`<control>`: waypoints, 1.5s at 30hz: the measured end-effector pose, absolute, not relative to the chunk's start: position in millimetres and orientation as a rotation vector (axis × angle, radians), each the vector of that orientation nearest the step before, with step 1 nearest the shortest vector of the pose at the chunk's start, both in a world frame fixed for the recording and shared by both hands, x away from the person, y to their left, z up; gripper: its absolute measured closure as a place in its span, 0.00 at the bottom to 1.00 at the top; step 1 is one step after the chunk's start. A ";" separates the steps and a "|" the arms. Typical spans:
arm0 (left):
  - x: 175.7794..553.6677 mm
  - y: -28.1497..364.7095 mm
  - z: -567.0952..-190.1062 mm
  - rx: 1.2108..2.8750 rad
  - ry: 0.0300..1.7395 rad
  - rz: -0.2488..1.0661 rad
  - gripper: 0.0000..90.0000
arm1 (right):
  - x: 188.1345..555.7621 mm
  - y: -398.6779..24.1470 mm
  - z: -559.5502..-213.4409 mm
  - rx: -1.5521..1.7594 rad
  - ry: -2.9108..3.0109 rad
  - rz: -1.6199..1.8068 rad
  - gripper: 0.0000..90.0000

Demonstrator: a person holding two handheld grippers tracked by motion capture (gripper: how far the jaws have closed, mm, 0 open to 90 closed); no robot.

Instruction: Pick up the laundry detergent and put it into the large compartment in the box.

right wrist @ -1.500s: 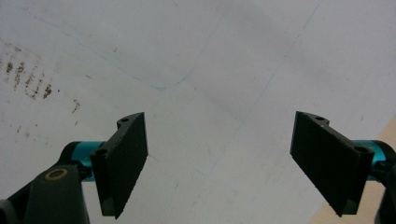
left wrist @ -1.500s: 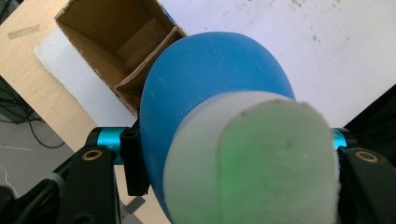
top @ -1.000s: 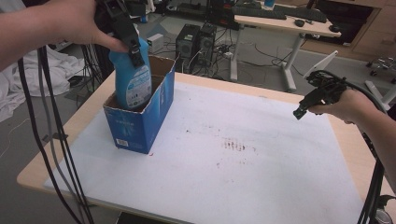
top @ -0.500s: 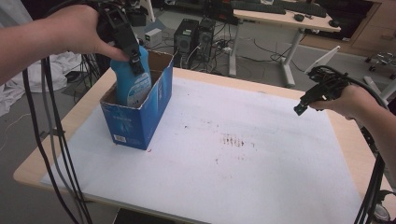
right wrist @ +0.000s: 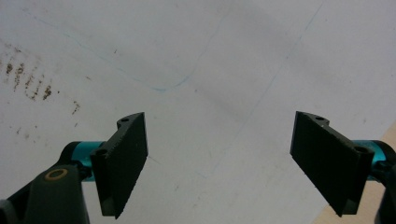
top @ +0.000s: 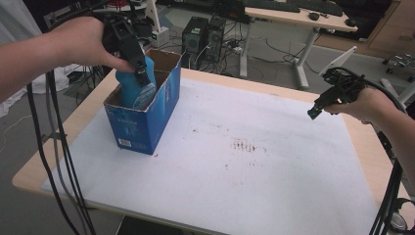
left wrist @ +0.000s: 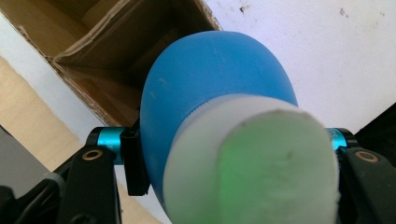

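Left jaws: clamped on the sides of one blue bottle, just below its white cap, as seen in the left gripper view.
Right jaws: spread wide apart with nothing between them, as seen in the right gripper view; only the white sheet lies beyond them.
Left gripper: held from above by the left hand, pointed down over the open top of the box.
Right gripper: held by the right hand above the right side of the bench, well apart from the box.
Bottle: one counted; its lower part is sunk inside the box, its upper part still stands above the rim, slightly tilted.
Box: one blue cardboard box counted, open at the top, brown inside, standing on the left part of the sheet.
Sheet: one counted, marked with a patch of small dark stains near the middle.
Bench: one wooden bench counted, its bare edge seen around the sheet.
Cables: several black cables hang from the left gripper past the bench edge.
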State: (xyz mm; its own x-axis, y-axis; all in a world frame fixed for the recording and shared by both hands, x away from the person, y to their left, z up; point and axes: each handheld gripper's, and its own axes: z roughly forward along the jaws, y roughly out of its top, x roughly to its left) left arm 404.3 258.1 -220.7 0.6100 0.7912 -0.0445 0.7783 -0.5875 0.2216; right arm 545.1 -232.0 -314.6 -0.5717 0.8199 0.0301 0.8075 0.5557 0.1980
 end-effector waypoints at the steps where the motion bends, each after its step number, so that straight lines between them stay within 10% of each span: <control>1: 404.1 258.2 -222.4 2.620 1.297 0.085 0.41 | 545.1 -232.3 -314.6 1.418 2.714 0.294 0.20; 45: 412.6 259.9 -263.6 2.707 1.233 0.058 0.41 | 542.9 -231.5 -313.6 1.412 2.716 0.291 0.20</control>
State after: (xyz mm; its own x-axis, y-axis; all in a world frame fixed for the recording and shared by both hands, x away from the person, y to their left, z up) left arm 412.6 259.9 -263.6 0.6580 0.7522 -0.0338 0.7458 -0.6449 0.1669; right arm 542.9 -231.5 -313.6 -0.5766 0.8166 0.0276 0.8039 0.5609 0.1975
